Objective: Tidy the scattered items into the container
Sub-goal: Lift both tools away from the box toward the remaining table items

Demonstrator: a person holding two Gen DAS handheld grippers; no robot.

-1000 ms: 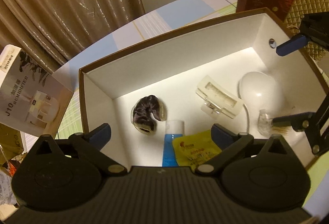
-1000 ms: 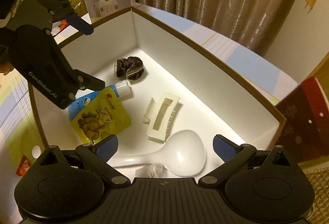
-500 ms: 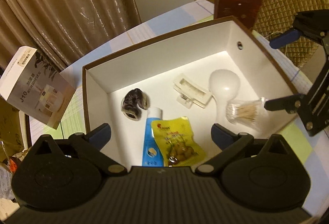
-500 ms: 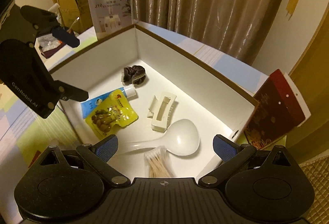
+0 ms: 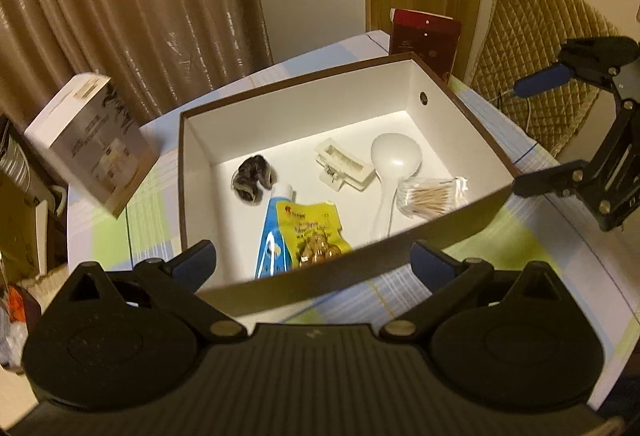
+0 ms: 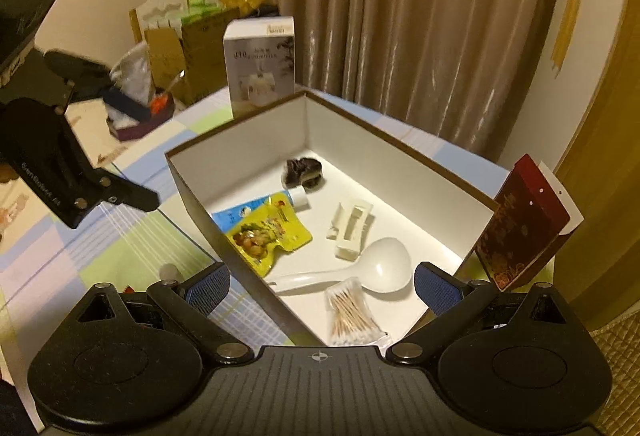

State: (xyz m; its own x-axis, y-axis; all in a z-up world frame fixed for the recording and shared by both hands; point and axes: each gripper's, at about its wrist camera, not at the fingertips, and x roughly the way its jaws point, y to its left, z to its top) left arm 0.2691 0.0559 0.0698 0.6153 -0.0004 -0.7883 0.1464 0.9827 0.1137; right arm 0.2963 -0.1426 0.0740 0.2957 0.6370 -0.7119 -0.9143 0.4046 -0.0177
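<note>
A brown box with a white inside (image 5: 304,104) (image 6: 400,164) stands on the table. In it lie a dark scrunchie (image 5: 252,178) (image 6: 303,172), a blue tube (image 5: 270,232) (image 6: 298,196), a yellow snack pouch (image 5: 314,236) (image 6: 266,232), a white hair claw (image 5: 344,166) (image 6: 352,226), a white spoon (image 5: 394,160) (image 6: 380,266) and a bag of cotton swabs (image 5: 430,192) (image 6: 352,314). My left gripper (image 5: 314,262) is open and empty above the box's near wall. My right gripper (image 6: 322,282) is open and empty above the box's near corner.
A white humidifier carton (image 5: 92,144) (image 6: 260,64) stands beyond the box. A dark red gift box (image 5: 424,36) (image 6: 524,224) stands at its other end. A quilted chair back (image 5: 548,76) is beside the table. Bags and cartons (image 6: 180,40) are piled in the corner.
Both grippers have lifted and pulled back out of the box. The bag of cotton swabs now lies in the box beside the spoon.
</note>
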